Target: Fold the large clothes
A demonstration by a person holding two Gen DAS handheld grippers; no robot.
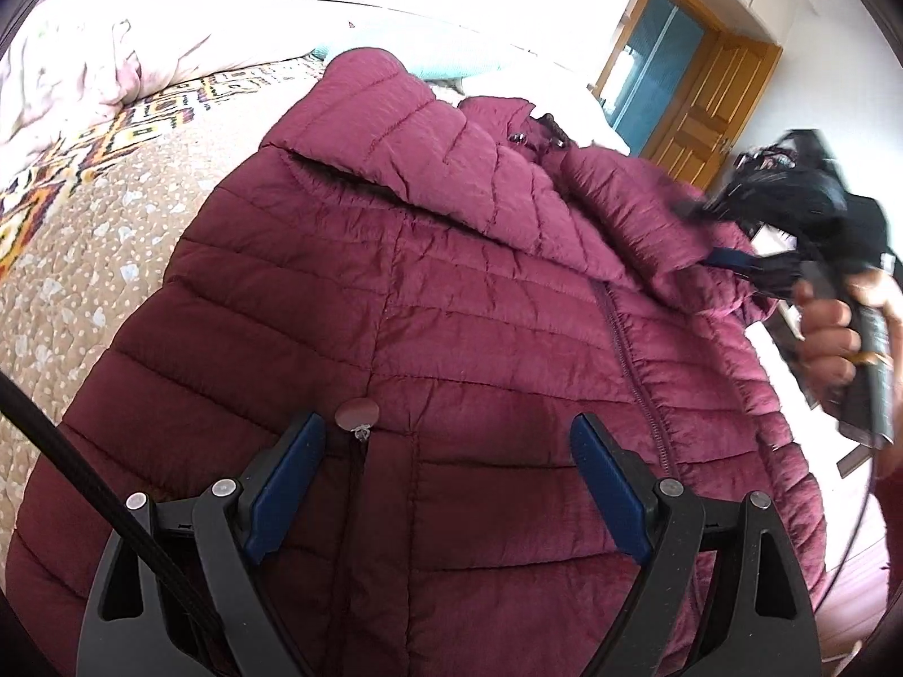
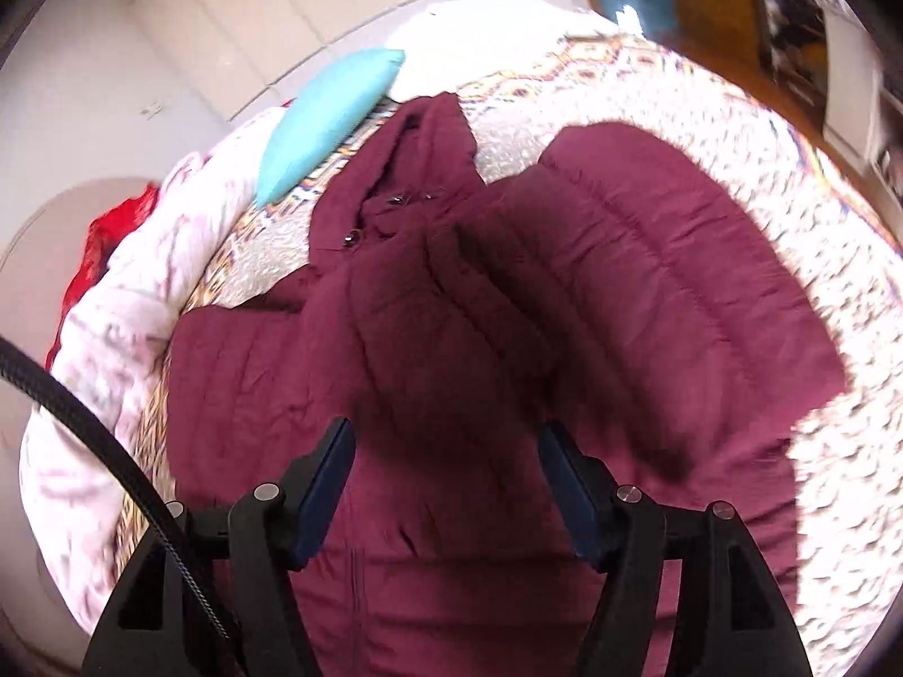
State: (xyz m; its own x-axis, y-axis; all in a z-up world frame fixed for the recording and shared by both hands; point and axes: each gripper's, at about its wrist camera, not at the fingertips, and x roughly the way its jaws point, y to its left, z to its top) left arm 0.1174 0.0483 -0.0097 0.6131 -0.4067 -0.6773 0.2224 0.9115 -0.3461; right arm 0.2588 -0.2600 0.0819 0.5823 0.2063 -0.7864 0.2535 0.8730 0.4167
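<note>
Puffer jacket (image 1: 451, 304) lies zipped, front up, on the bed (image 1: 84, 237). My left tongs (image 1: 448, 485) and right tongs (image 2: 446, 485) both gape wide, holding nothing. Risk: slick padded fabric may slip or spring back unfolded.

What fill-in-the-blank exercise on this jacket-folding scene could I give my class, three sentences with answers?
1. The quilted jacket lying on the bed is dark ____ in colour.
2. Both the left hand-held gripper and the right hand-held gripper have their jaws ____ and hold nothing.
3. Beyond the jacket's hood lies a pillow coloured ____.

Missing words: red; open; turquoise
</note>
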